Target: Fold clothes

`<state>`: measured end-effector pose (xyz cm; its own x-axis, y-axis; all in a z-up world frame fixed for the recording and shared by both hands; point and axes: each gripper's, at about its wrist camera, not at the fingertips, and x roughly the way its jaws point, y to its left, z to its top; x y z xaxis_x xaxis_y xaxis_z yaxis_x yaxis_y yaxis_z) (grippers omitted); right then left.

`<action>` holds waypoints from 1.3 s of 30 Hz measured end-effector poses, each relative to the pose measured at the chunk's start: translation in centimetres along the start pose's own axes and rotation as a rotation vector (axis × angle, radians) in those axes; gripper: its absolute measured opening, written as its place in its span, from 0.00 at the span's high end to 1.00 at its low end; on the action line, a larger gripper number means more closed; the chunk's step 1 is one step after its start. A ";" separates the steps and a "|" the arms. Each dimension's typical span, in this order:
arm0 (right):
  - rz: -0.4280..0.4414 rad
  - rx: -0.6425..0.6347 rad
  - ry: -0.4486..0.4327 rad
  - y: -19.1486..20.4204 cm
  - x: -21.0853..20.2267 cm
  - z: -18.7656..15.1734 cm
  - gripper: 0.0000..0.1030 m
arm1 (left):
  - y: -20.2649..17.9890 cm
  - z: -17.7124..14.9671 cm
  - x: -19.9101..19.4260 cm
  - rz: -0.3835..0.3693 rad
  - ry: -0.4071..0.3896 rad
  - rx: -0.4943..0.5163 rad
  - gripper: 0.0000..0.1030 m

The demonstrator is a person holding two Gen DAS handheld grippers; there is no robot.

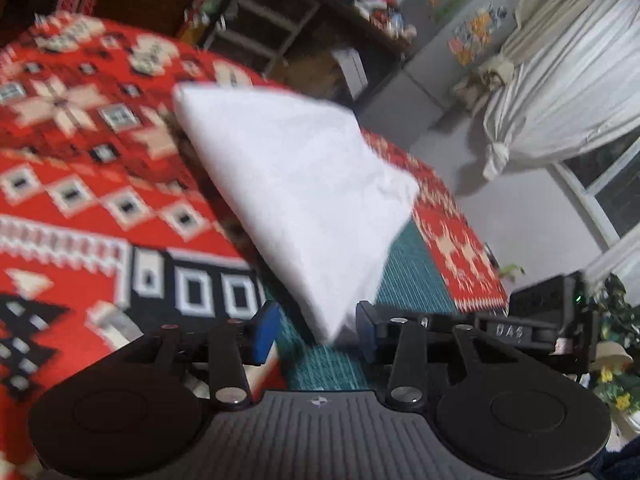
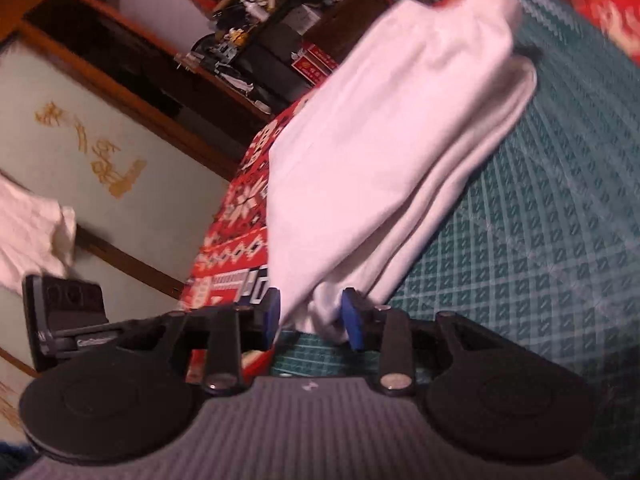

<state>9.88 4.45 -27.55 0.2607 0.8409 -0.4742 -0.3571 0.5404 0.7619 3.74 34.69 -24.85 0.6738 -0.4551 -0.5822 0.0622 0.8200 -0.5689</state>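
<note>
1. Clothes here means one white garment, folded into a thick bundle, lying on a surface covered by a teal mat and a red patterned blanket. I can't tell whether that surface is a bed or a table.

2. Nearest to me, the left claw stands partly open. The near tip of the garment hangs between its blue pads, close to the right one, but I see no pinch. I judge I have let go of it there, or am about to grip.

3. The right claw is also partly open, with a bunched white corner between its pads. The cloth looks to touch the right pad; whether it is pressed I can't say, given the blur.

4. Both claws sit at the garment's near end, one per corner. That makes sense to me: two corners held together keep the layers aligned when carrying a fold over.

5. Beyond the claws, the right view shows stacked layers along the garment's right edge, so folding seems well along.

6. Farther, the bundle stretches away across the teal mat onto the red blanket.

7. Farthest off stand cluttered shelves, a tied-up white curtain on the right and another pale cloth on the left.
</note>
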 end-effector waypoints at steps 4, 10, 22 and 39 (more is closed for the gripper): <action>0.005 0.041 -0.020 -0.1 1.7 0.1 0.61 | 0.8 1.3 -1.2 0.041 -0.064 -0.001 0.56; -0.026 0.030 -0.036 -0.2 1.9 0.0 0.93 | 1.0 2.9 -2.1 0.081 -0.106 0.053 0.55; -0.081 0.063 -0.088 -2.7 -4.1 0.6 0.98 | 2.4 4.4 -2.2 0.092 -0.129 0.055 0.55; 0.036 0.180 -0.043 -1.4 5.0 -0.8 0.97 | 2.5 5.3 -1.4 0.117 -0.123 0.045 0.48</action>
<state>10.95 7.95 -31.35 0.2899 0.8557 -0.4287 -0.2021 0.4926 0.8465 6.88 39.16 -22.38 0.7633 -0.3123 -0.5656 0.0094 0.8807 -0.4735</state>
